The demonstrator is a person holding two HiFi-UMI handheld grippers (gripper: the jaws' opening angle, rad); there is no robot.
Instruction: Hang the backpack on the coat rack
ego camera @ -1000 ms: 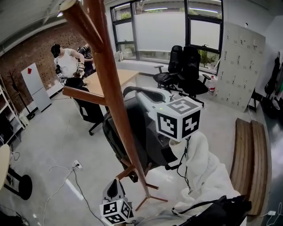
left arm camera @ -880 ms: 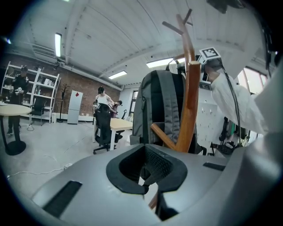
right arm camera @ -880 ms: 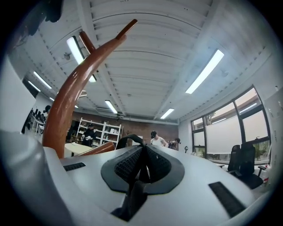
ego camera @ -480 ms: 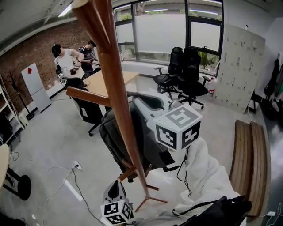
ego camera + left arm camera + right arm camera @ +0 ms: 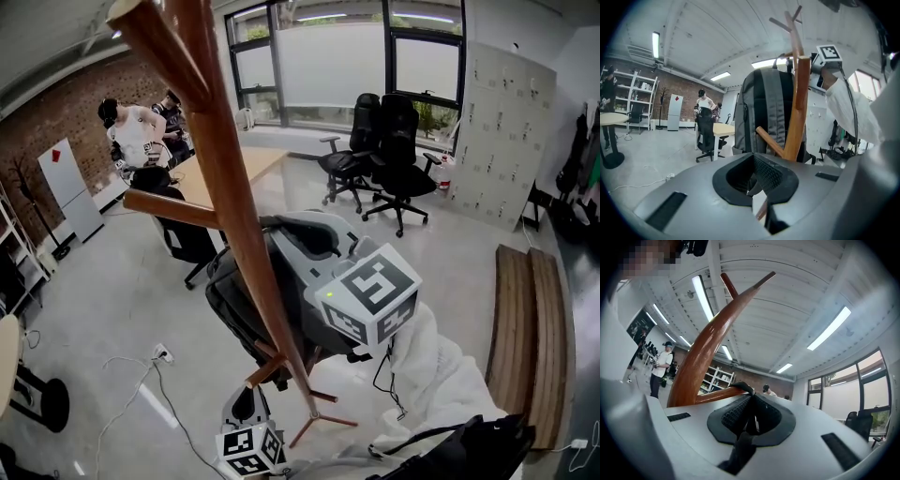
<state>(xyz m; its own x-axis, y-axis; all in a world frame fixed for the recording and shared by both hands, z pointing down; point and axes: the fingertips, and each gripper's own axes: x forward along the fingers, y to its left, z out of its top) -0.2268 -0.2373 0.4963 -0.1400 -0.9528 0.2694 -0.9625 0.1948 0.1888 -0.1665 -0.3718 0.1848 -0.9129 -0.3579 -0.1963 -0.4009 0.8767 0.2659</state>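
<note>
The wooden coat rack (image 5: 234, 206) slants through the head view, with a side peg (image 5: 173, 208) pointing left. Behind its pole hangs the grey and black backpack (image 5: 281, 286). My right gripper's marker cube (image 5: 367, 302) sits just right of the bag's top and hides the jaws there. In the right gripper view my right gripper (image 5: 749, 416) is shut on the backpack's black strap (image 5: 739, 448), whose loop lies against a peg (image 5: 715, 397) of the pole (image 5: 708, 343). My left gripper (image 5: 757, 183), low near the rack's base, is shut on nothing, facing the backpack (image 5: 766, 112).
Black office chairs (image 5: 384, 150) stand by the windows, and another stands at a wooden desk (image 5: 220, 173) where two people (image 5: 136, 131) are. A slatted bench (image 5: 530, 319) lies at the right, lockers (image 5: 502, 131) behind it. A cable (image 5: 141, 375) runs over the floor.
My right gripper's cube has sunk and tilted, and the backpack has come down with it, closer against the pole. The left gripper has hardly moved.
</note>
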